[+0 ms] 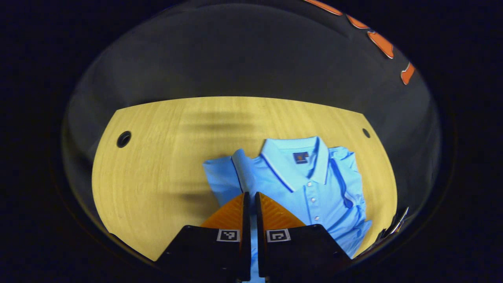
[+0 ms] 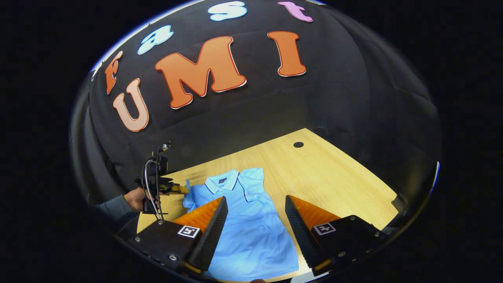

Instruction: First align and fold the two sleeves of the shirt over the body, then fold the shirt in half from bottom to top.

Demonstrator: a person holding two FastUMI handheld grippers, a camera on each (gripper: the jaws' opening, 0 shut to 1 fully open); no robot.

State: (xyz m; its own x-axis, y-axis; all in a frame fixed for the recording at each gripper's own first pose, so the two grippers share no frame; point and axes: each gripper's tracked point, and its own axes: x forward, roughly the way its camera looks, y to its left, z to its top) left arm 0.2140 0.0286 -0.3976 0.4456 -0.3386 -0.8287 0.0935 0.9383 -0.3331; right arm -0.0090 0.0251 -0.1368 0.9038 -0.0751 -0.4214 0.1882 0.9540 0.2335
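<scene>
A light blue polo shirt point(image 1: 310, 188) lies face up on the wooden table point(image 1: 157, 177), collar toward the far side. In the left gripper view my left gripper point(image 1: 251, 193) is shut over the shirt's left sleeve point(image 1: 222, 177), and blue fabric shows in the thin slit between its fingers. The right gripper view shows the same shirt point(image 2: 247, 220), with the left gripper point(image 2: 182, 190) held by a hand point(image 2: 135, 198) at the sleeve's edge. My right gripper point(image 2: 256, 197) hangs open above the shirt's body with nothing between its fingers.
The table has round cable holes near its far corners point(image 1: 123, 138) point(image 1: 366, 133) point(image 2: 298, 144). Bare wood lies to the left of the shirt point(image 1: 137, 196) and to its right point(image 2: 334, 184). The black booth wall point(image 2: 334, 98) stands behind the table.
</scene>
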